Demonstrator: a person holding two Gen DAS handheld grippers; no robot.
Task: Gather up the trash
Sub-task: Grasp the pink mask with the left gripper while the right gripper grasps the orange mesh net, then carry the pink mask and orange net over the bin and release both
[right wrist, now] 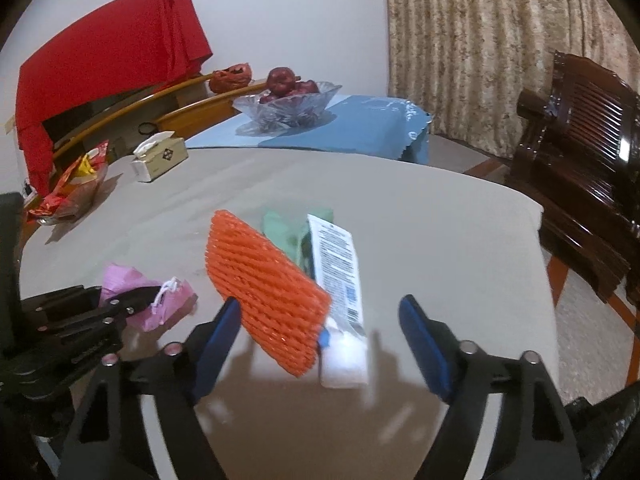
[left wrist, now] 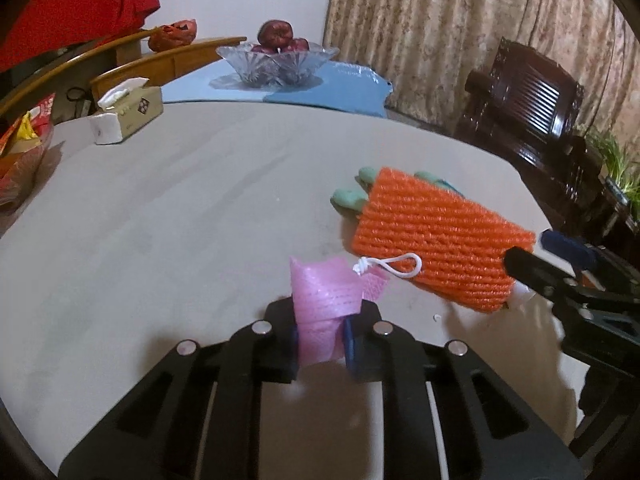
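Note:
A pink foam net (left wrist: 324, 300) stands on the grey table (left wrist: 180, 220), and my left gripper (left wrist: 322, 320) is shut on its lower part. A white string loop (left wrist: 396, 266) lies beside it. To the right an orange foam net (left wrist: 436, 236) leans over a green piece (left wrist: 348, 198). In the right wrist view the orange net (right wrist: 268, 292) and a white printed packet (right wrist: 340, 280) lie between the wide jaws of my right gripper (right wrist: 320, 308). Its left pad is at the net's edge, while its right pad stands clear of the packet. The pink net (right wrist: 168, 304) shows at the left.
A tissue box (left wrist: 128, 112) and snack bags (left wrist: 24, 152) sit at the table's far left. A glass bowl of apples (left wrist: 276, 60) rests on a blue cloth (left wrist: 344, 88) behind. A dark wooden chair (right wrist: 580, 152) stands past the table's right edge.

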